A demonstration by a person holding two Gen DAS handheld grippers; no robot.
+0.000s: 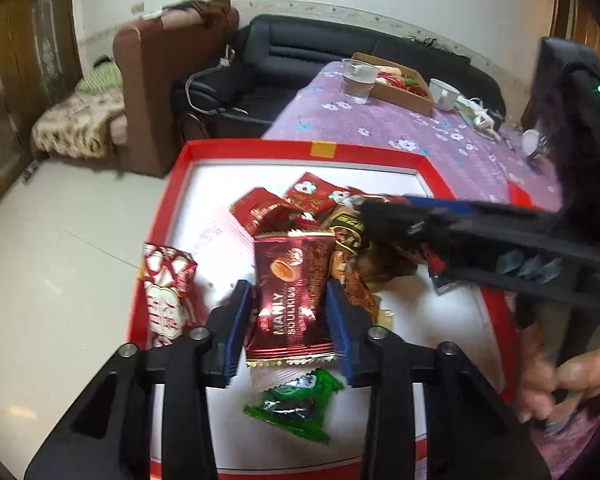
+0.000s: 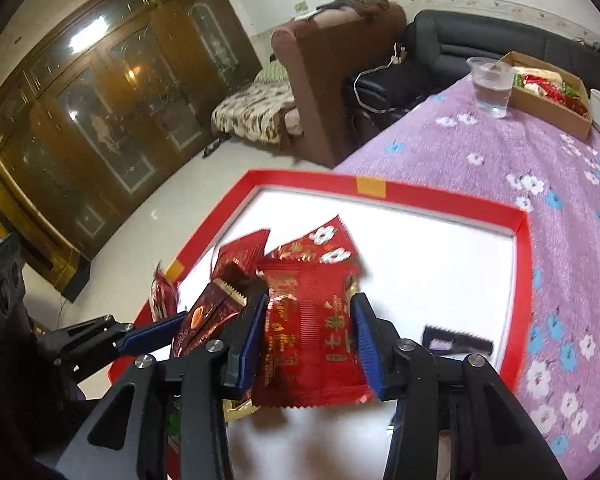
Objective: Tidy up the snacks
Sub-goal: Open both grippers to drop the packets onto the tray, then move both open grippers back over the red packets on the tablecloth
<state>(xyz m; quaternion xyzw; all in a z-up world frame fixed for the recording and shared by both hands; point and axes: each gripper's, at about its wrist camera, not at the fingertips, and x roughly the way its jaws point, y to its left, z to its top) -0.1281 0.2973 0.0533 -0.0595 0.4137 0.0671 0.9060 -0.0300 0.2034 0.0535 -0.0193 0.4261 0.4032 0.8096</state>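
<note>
I see my right gripper [image 2: 310, 342] straddling a red snack packet [image 2: 308, 336], blue pads just beside its edges, red-rimmed tray [image 2: 440, 198] beneath on purple floral cloth [image 2: 500, 152], left gripper [image 2: 156, 332] by a dark-red packet [image 2: 198, 326].

"MANLY" (dark-red snack packet [image 1: 290, 300])

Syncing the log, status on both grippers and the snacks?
Left hand-held gripper open around dark red cookie packet. Right hand-held gripper open around red packet. Both over red tray; other packets crowd it.
</note>
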